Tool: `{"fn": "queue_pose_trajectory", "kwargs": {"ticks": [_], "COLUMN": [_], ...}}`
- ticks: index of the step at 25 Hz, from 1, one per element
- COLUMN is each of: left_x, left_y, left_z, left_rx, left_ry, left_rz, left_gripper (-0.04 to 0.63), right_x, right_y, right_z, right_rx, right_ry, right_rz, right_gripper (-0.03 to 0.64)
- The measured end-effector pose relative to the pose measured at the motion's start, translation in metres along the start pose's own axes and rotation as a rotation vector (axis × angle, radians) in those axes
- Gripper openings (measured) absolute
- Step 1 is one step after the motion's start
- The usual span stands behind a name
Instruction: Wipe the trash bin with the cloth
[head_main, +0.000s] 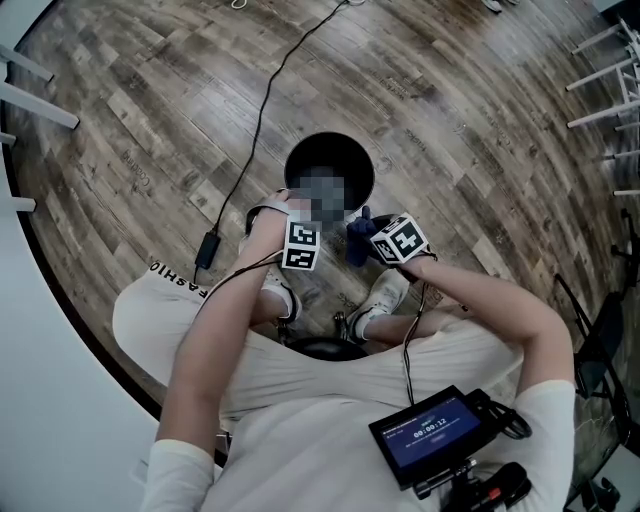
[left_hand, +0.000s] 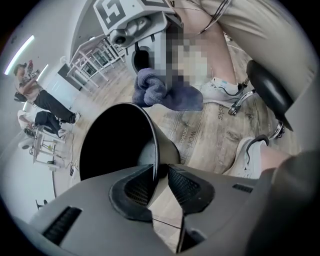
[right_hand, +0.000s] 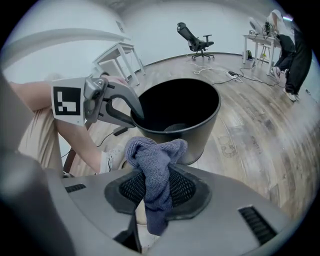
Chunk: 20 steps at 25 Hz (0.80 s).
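The black round plastic trash bin (head_main: 366, 165) stands on the wood-plank floor (head_main: 450, 110), just in front of the seated person's feet. The left gripper (left_hand: 159, 181) is closed on the bin's near rim, one jaw inside the wall and one outside. The right gripper (right_hand: 157, 189) is clamped on a bunched dark blue terry cloth (right_hand: 156, 157), which hangs beside the rim and apart from it. Judgement: the wipe is about to start. Recommended: hold the rim firmly so the bin cannot slide or tip, press the cloth's wad flat against the wall, and sweep around it clear of the steadying gripper.
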<state>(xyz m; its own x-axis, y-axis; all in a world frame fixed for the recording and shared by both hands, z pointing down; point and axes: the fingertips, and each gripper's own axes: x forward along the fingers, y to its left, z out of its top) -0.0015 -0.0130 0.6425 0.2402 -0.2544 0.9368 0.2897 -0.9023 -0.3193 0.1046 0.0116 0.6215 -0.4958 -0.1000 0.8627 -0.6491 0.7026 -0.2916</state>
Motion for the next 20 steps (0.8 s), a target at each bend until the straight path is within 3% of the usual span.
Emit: {"fn": "queue_pose_trajectory", "kwargs": {"ticks": [20], "left_x": [0.001], "left_y": [-0.011], "left_z": [0.020], "left_rx": [0.057], "left_ry": [-0.022], "left_rz": [-0.030], "left_gripper": [0.069], "right_x": [0.015], "right_y": [-0.015], "right_z": [0.010], "right_rx": [-0.020], "right_ry": [-0.013], "right_rz": [-0.029], "right_gripper": [0.109]}}
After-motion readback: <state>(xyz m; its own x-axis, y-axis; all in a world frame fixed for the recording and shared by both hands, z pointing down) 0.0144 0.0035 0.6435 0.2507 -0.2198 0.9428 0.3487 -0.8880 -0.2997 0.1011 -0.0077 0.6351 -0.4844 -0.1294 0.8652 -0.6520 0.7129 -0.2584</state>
